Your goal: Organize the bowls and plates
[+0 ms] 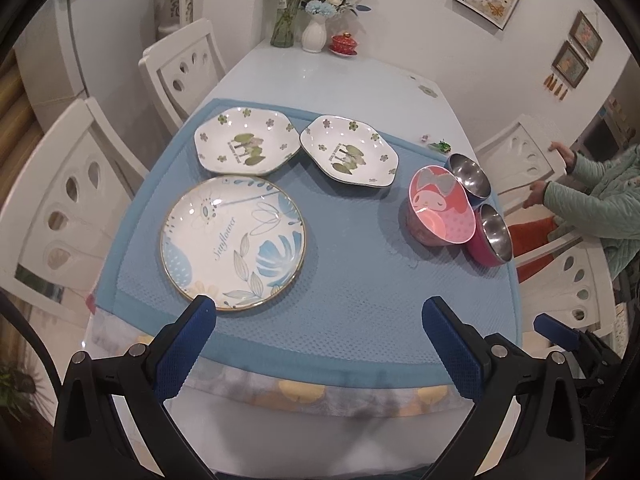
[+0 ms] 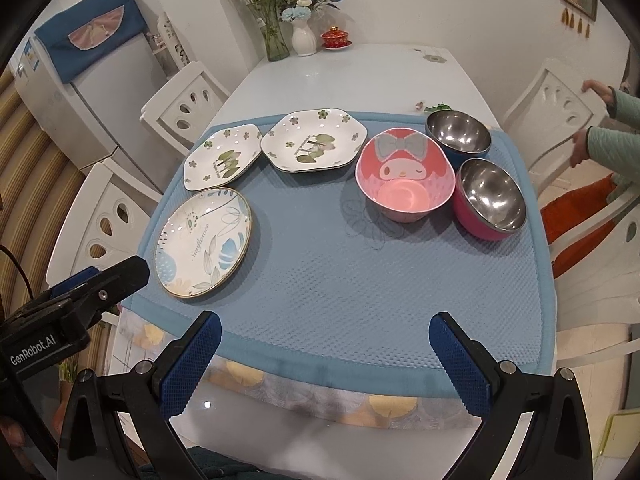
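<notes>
On a blue mat [image 1: 352, 280] [image 2: 340, 280] lie a round blue-leaf plate [image 1: 233, 242] [image 2: 204, 240] and two white hexagonal flower plates [image 1: 247, 144] [image 1: 349, 155] [image 2: 222, 156] [image 2: 314, 145] behind it. At the right stand a pink cartoon bowl [image 1: 440, 211] [image 2: 405, 174], a blue-sided steel bowl [image 1: 469, 174] [image 2: 459, 133] and a pink-sided steel bowl [image 1: 493, 236] [image 2: 490, 198]. My left gripper [image 1: 320, 312] is open and empty over the mat's near edge. My right gripper [image 2: 325, 326] is open and empty over the mat's near edge.
White chairs [image 1: 68, 200] [image 2: 560, 112] stand on both sides of the table. Vases with flowers [image 1: 314, 32] [image 2: 304, 38] and a red lidded cup [image 1: 343, 45] stand at the far end. A person in a green jacket [image 1: 600, 204] holds the right chair.
</notes>
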Available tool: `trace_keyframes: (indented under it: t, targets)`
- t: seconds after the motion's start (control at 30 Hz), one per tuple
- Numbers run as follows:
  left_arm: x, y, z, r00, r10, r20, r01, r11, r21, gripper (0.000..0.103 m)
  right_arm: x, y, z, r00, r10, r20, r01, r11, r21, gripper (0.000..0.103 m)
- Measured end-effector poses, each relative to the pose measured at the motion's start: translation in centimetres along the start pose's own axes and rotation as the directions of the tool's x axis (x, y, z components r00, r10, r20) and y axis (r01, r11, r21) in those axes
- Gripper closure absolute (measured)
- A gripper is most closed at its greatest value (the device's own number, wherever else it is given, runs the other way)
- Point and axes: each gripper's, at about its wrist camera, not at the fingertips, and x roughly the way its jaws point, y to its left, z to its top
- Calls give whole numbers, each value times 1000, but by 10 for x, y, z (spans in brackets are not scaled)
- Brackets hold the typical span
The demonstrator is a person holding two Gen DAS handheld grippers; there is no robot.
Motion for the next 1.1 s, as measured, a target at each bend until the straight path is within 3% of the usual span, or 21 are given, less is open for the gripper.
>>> trace_keyframes:
  t: [0.23, 1.1]
  targets:
    - [-5, -11, 2, 999, 17, 31, -19, 998, 54, 1, 0, 2, -1, 1000, -4, 4, 4, 1000, -10, 0]
    - [10, 10, -4, 998, -52, -35, 49, 995, -84, 1, 7, -11, -5, 999, 15, -29, -13, 998, 59, 0]
